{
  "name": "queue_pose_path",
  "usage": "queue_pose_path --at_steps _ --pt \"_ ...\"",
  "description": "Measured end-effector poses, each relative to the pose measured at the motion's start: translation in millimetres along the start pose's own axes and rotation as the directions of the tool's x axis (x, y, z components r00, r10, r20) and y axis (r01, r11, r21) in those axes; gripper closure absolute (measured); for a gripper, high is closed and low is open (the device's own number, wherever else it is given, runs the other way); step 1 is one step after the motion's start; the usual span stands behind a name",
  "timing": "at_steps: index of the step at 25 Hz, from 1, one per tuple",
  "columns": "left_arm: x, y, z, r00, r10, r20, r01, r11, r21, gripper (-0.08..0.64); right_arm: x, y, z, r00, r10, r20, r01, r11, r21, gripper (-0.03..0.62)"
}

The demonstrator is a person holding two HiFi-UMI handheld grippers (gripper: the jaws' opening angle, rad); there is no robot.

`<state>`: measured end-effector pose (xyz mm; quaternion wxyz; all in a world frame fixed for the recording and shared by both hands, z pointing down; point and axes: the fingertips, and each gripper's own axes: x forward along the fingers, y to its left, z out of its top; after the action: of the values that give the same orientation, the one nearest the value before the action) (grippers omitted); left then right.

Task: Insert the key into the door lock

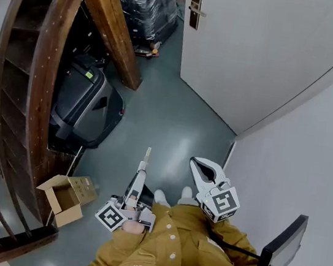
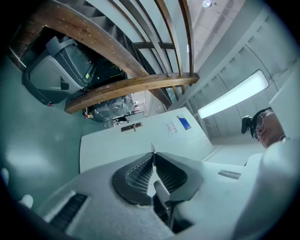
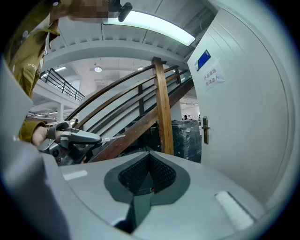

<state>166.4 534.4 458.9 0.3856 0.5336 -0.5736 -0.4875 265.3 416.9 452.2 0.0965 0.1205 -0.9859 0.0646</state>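
Note:
The white door [image 1: 258, 56] stands shut at the far end of the grey floor. Its dark lock plate with a handle [image 1: 195, 8] is on the door's left side; this lock plate [image 2: 131, 127] also shows ahead of the left jaws and, from the right gripper, as the lock plate [image 3: 205, 129]. My left gripper [image 1: 143, 167] is shut on a thin metal key [image 2: 153, 149], whose blade sticks out past the tips towards the door. My right gripper [image 1: 195, 162] is beside it, shut with nothing in it. Both are far from the door.
A curved wooden staircase [image 1: 103, 14] fills the left side. Under it are a dark machine [image 1: 83, 107] and an open cardboard box [image 1: 62, 197]. A wrapped pallet [image 1: 142, 2] stands left of the door. A white wall [image 1: 311, 163] runs along the right.

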Motion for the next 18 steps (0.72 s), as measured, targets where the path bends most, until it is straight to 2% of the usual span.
queue_pose_path --at_steps 12,18 --pt "-12 -2 -9 1.000 0.013 0.001 -0.013 0.999 -0.051 0.535 -12 10 -3 1.000 0.000 -0.022 -0.001 1.000 -0.018 0.588" --pt "-27 8 3 0.999 0.030 0.014 -0.028 0.996 -0.081 0.535 3 13 -5 1.000 0.008 -0.017 -0.008 0.999 0.033 0.588"
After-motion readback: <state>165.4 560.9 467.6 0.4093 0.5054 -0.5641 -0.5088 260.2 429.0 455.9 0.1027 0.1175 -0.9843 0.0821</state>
